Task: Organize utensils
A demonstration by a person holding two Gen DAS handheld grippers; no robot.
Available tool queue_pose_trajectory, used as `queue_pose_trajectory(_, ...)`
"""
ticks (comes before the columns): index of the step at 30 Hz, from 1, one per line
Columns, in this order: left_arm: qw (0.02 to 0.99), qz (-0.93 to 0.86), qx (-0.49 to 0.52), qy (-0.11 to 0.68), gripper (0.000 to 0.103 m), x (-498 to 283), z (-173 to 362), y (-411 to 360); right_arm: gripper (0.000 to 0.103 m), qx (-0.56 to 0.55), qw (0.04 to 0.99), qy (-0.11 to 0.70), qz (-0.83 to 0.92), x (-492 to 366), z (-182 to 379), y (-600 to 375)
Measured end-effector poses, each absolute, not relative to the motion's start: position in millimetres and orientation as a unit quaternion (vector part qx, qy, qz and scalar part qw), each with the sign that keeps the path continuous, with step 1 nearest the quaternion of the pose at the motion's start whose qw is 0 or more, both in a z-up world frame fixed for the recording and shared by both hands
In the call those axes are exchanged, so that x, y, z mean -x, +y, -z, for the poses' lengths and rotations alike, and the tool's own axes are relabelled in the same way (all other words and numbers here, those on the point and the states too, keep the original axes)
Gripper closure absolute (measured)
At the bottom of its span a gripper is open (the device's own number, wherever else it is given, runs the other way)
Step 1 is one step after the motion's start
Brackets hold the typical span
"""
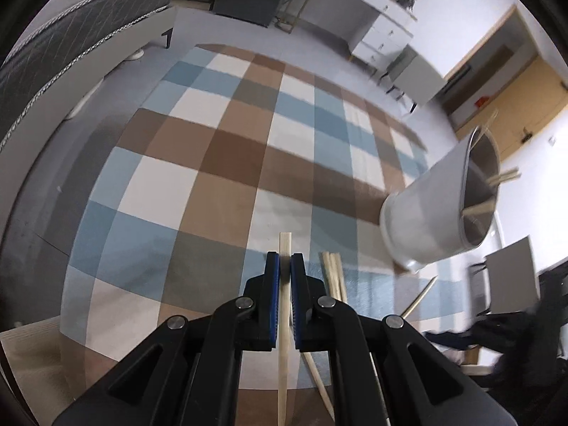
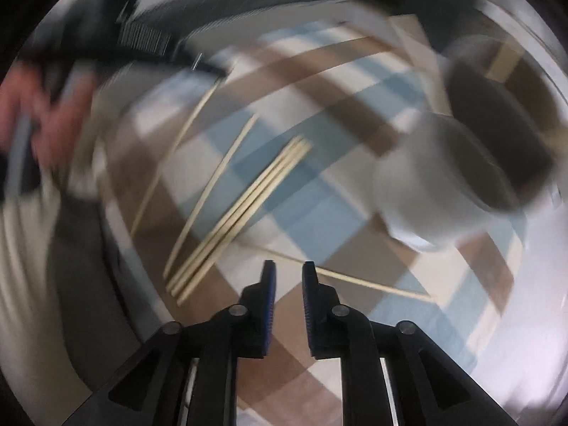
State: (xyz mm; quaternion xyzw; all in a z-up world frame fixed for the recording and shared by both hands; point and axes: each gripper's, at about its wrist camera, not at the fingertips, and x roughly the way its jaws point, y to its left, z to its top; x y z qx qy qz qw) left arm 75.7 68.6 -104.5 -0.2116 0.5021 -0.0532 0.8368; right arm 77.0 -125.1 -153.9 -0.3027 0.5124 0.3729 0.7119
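Observation:
My left gripper point(image 1: 285, 261) is shut on a pale wooden chopstick point(image 1: 284, 245) that runs between its blue pads and sticks out past the tips. A white utensil cup point(image 1: 431, 209) with several chopsticks in it stands to the right on the checked cloth. More loose chopsticks point(image 1: 333, 277) lie just right of the fingers. In the blurred right wrist view, my right gripper point(image 2: 288, 269) is open and empty above the cloth. A bundle of chopsticks point(image 2: 241, 213) lies ahead left of it, one chopstick point(image 2: 372, 284) lies just beyond its tips, and the cup point(image 2: 436, 191) stands at right.
A blue, brown and white checked cloth point(image 1: 220, 163) covers the table. A mattress edge point(image 1: 71, 35), a white desk point(image 1: 372, 10) and a wooden door point(image 1: 514, 99) stand beyond. A person's hand point(image 2: 35, 113) shows at the left of the right wrist view.

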Motion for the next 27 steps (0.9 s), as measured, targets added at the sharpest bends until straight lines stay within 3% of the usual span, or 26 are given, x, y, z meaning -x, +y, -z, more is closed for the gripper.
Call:
queue_pose_trajectory(9, 0.85, 0.074, 0.222, 0.472, 0.102, -76, 86, 83, 0.082, 0.477, 0.577, 0.49, -0.446, -67, 205, -77)
queue_pose_trajectory(16, 0.85, 0.083, 0.233, 0.466, 0.102, -78, 82, 91, 0.087, 0.458, 0.549, 0.517, -0.471, -81, 210, -64)
queue_pose_trajectory(19, 0.85, 0.081, 0.232, 0.467, 0.102, -78, 82, 91, 0.103, 0.429, 0.57, 0.525, -0.465, -88, 209, -65)
queue_pose_trajectory(27, 0.855, 0.087, 0.215, 0.463, 0.102, -74, 75, 82, 0.103, 0.302, 0.68, 0.523, -0.415, -94, 196, -95)
